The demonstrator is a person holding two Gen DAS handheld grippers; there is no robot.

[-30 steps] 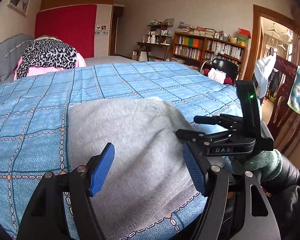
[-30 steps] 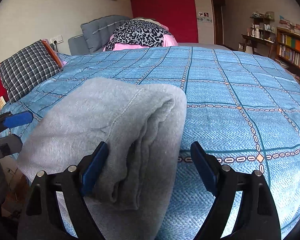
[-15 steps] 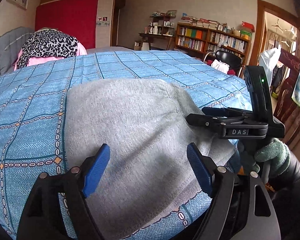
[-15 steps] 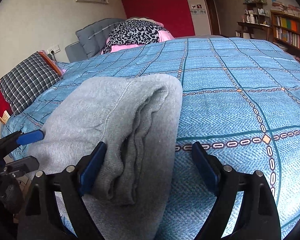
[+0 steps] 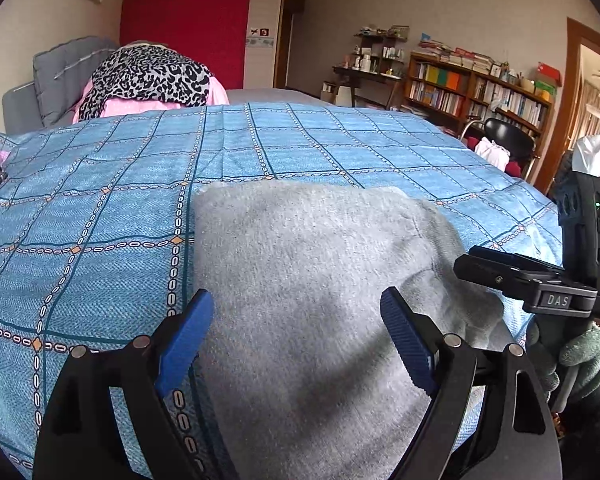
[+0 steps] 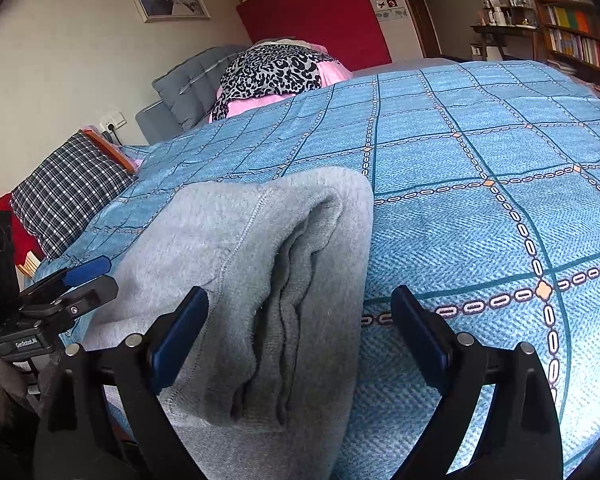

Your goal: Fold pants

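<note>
The grey pants lie folded into a thick stack on the blue checked bedspread, near the bed's front edge. In the right wrist view their layered edge faces me. My left gripper is open and empty, its blue pads either side of the stack's near part. My right gripper is open and empty, its left pad over the pants, its right pad over the bedspread. Each gripper shows in the other's view: the right one at the pants' right edge, the left one at their left edge.
A leopard-print and pink pile and grey cushion sit at the bed's head. A plaid pillow lies at the left edge. Bookshelves, a black chair and a doorway stand to the right.
Both grippers have drawn back a little and swung left, still open. The folded pants have not moved.
</note>
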